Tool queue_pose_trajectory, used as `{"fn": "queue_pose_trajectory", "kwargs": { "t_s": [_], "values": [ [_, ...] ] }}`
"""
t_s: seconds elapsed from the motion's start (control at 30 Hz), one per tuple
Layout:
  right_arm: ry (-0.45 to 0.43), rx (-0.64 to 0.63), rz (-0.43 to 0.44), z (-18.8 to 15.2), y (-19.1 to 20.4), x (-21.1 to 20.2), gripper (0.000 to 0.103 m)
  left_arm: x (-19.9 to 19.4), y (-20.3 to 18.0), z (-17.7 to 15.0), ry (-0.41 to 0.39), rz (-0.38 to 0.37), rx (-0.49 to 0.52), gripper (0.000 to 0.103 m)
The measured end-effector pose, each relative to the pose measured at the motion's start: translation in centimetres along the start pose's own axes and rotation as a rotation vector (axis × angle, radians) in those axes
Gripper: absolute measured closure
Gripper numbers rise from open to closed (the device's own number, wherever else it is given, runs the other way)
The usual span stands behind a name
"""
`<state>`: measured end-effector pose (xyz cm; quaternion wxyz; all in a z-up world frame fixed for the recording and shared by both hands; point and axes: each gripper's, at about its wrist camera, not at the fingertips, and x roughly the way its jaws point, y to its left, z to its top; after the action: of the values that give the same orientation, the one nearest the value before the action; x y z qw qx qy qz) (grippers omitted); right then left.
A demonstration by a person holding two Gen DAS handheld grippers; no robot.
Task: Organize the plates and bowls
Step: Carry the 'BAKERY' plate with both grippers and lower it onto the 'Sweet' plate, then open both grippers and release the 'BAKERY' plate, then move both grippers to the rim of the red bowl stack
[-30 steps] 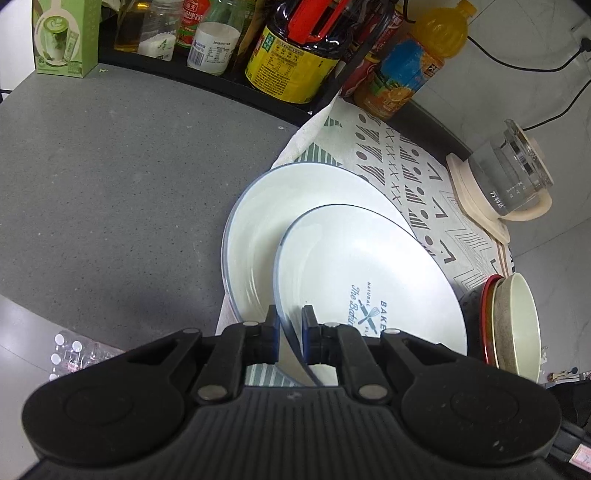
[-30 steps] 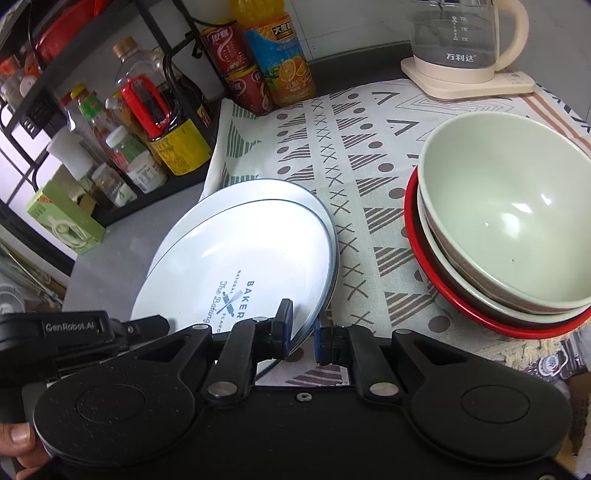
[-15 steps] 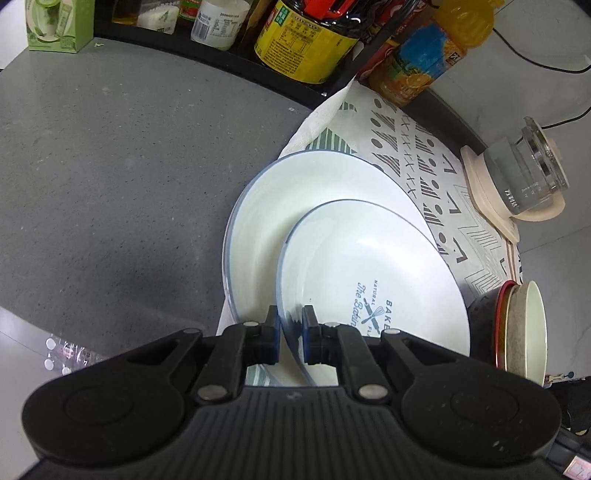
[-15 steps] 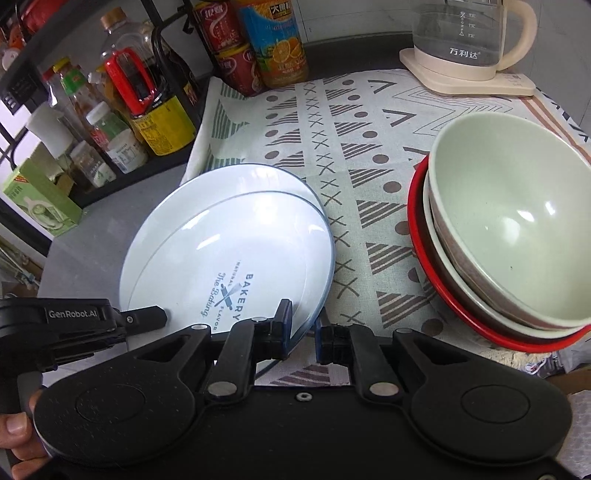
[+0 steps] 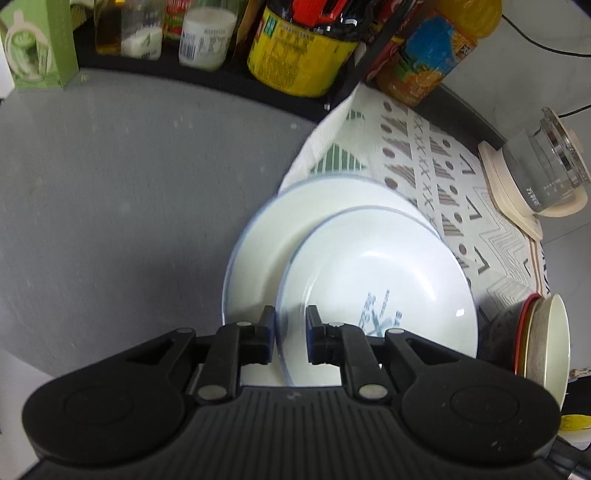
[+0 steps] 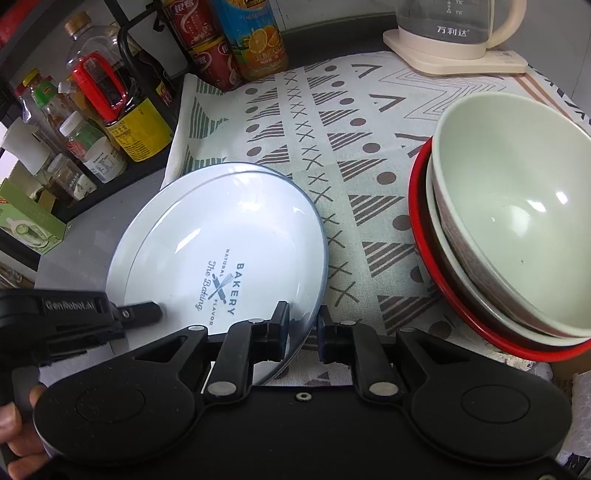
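Observation:
A white plate with a blue rim and a bakery print (image 5: 376,280) (image 6: 221,236) lies on a larger white plate (image 5: 273,243), offset toward the bowls. My left gripper (image 5: 290,328) straddles its near rim. Its jaws are opening, and the thin rim stands between the pads with a gap. My right gripper (image 6: 303,325) straddles the opposite rim, its jaws also opening, the edge loose between them. One finger (image 6: 140,314) of the left gripper shows across the plate. A stack of bowls (image 6: 509,221) (image 5: 550,339), pale green on top and red at the bottom, stands beside the plates.
The plates sit half on a patterned cloth (image 6: 332,129), half on the grey counter (image 5: 110,184). A black rack of bottles and jars (image 5: 295,55) lines the back. A glass kettle (image 6: 458,33) stands at the cloth's far corner. A hand (image 6: 14,435) holds the left gripper.
Both pairs of jaws have parted a little around the printed plate's rim. The plate has come down onto the larger plate, and both grippers have moved lower with it.

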<state>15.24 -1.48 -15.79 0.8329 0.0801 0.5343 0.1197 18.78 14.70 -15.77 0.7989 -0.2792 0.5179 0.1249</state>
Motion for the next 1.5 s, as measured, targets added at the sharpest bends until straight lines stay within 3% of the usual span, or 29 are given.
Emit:
{"fn": "queue_pose_trajectory", "kwargs": {
  "t_s": [0.37, 0.53, 0.63, 0.7, 0.8, 0.97, 1.1, 1.5],
  "values": [
    [0.029, 0.011, 0.03, 0.3, -0.3, 0.5, 0.08, -0.8, -0.4, 1.2, -0.03, 0.033, -0.01, 0.081],
    [0.022, -0.015, 0.052, 0.3, -0.1, -0.6, 0.071, -2.4, -0.8, 1.4, -0.066, -0.009, -0.035, 0.062],
    [-0.002, -0.042, 0.066, 0.5, 0.0, -1.8, 0.065, -3.7, -1.4, 1.4, -0.106, -0.011, -0.02, 0.045],
    [-0.036, -0.047, 0.083, 0.7, -0.1, -2.9, 0.056, -4.3, -1.7, 1.3, -0.12, -0.016, -0.023, 0.034],
    [-0.096, -0.056, 0.092, 1.0, -0.5, -4.7, 0.042, -4.7, -2.2, 1.0, -0.135, -0.044, -0.023, 0.029],
    [-0.198, -0.05, 0.063, 1.6, -2.0, -7.9, 0.024, -5.1, -4.0, 0.7, -0.131, -0.079, 0.017, 0.027],
    [-0.28, -0.012, 0.026, 2.1, -3.9, -10.2, 0.015, -5.7, -5.9, -0.1, -0.155, -0.088, 0.074, 0.021],
    [-0.335, 0.114, -0.064, 0.5, -9.6, -13.0, 0.006, -6.4, -10.7, -2.3, -0.129, -0.136, 0.187, 0.019]
  ]
}}
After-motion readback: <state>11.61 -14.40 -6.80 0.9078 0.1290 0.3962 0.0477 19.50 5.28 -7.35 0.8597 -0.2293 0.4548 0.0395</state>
